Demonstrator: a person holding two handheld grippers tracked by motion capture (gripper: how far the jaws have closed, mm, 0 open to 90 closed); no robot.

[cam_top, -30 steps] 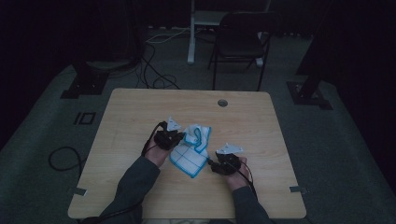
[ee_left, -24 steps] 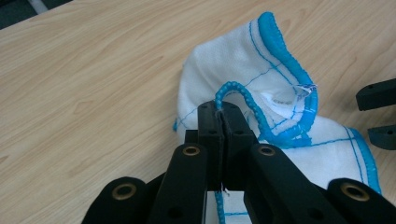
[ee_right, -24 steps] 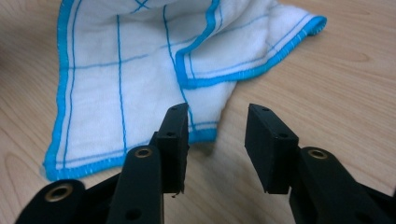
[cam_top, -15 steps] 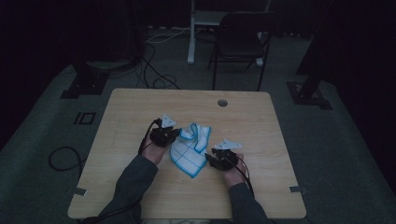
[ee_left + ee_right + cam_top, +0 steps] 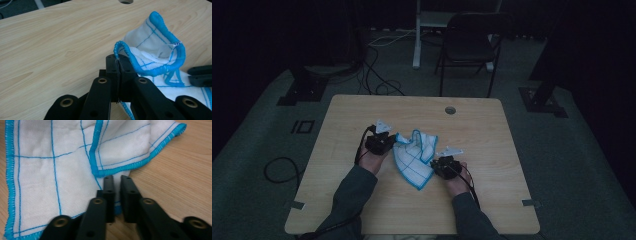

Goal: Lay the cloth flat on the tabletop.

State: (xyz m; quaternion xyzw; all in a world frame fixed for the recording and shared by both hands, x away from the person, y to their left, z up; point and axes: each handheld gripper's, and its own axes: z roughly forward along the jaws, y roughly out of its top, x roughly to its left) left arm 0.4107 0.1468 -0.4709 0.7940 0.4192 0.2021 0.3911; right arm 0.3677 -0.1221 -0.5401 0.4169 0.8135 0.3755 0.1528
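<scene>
Left hand-held gripper (image 5: pixel 117 75) pinches cloth (image 5: pixel 160 57) hem

White cloth (image 5: pixel 414 160) with thin blue grid lines and thick bright-blue stitched edging. Lying crumpled at the middle of the wooden counter (image 5: pixel 492 130), partly folded over itself. Near part flat, tapering to a corner pointing toward the near edge. Far part bunched and raised, one hemmed edge (image 5: pixel 160 50) lifted off the surface in a curling loop. Another folded layer (image 5: pixel 130 147) lying across the flat sheet.
</scene>
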